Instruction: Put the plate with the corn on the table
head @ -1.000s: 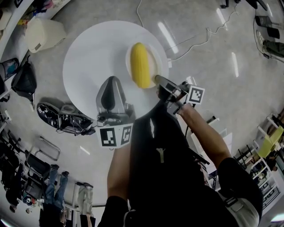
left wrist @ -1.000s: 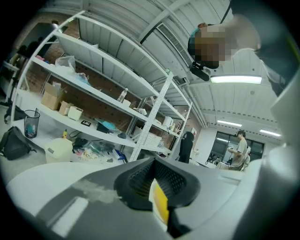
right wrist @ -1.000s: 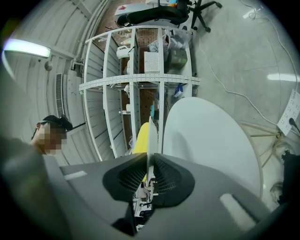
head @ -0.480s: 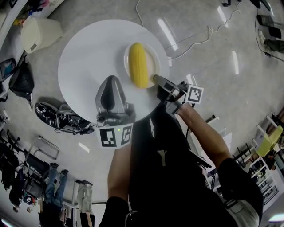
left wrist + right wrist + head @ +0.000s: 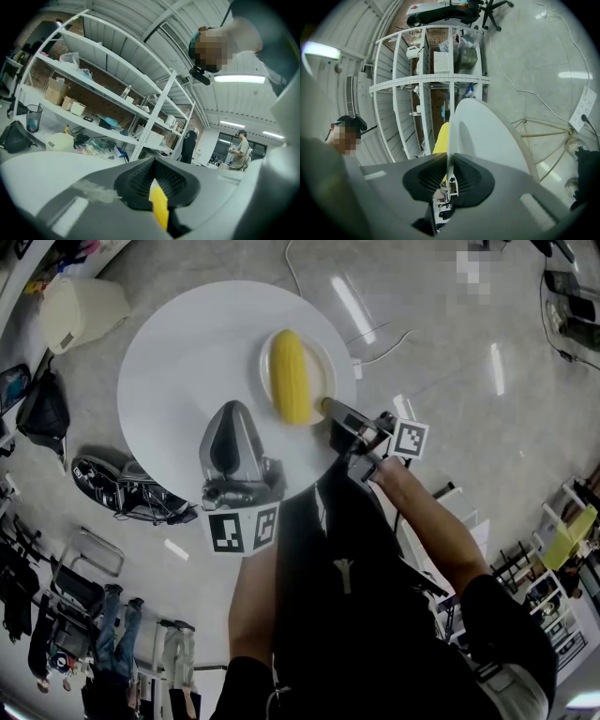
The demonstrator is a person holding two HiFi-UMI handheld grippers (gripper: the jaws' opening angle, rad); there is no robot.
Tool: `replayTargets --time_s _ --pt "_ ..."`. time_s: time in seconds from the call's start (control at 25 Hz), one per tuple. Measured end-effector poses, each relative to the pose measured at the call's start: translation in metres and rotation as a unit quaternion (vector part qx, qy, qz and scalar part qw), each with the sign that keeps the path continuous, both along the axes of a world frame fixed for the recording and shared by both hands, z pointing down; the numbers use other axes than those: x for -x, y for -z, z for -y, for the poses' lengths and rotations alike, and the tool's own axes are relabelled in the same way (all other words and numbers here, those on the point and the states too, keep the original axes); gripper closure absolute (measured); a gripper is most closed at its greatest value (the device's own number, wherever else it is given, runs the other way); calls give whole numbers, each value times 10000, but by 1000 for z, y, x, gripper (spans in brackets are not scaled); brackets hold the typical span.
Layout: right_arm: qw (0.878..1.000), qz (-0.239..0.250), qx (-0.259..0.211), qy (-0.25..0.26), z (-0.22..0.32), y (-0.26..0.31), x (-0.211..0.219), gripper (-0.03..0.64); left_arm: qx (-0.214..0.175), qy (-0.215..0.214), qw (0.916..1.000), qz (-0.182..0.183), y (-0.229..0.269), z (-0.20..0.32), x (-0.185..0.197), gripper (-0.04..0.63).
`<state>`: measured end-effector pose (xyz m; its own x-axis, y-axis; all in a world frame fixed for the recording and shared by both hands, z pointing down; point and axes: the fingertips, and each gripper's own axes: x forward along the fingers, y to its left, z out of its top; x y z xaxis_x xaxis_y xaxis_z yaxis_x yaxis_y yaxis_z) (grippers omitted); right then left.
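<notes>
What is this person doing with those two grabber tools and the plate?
A person holds a gripper in each hand. The right gripper has its jaws clamped on the rim of a white plate carrying a cob of corn, and holds it over the round white table, near its edge. Whether the plate touches the table can't be told. The left gripper is over the table, jaws together, apart from the plate.

A small white plate [image 5: 323,362] lies level in the upper centre of the head view, over the right part of the round white table [image 5: 178,371]. A yellow corn cob [image 5: 291,376] lies lengthwise on it. The right gripper [image 5: 328,409] pinches the plate's lower-right rim; contact with the tabletop is unclear.
</notes>
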<state>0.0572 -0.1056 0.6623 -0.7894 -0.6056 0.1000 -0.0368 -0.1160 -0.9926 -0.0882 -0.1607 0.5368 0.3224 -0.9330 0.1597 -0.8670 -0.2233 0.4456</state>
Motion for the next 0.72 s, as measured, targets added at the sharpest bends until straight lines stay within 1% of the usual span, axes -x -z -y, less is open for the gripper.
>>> replayTargets --time_s 0.32,0.72 --pt "10000 -13 82 -20 4 -6 2 564 37 27 10000 -4 -7 2 2 592" --pt "9995 -195 248 101 0 -9 3 561 38 60 10000 -16 -7 1 2 592"
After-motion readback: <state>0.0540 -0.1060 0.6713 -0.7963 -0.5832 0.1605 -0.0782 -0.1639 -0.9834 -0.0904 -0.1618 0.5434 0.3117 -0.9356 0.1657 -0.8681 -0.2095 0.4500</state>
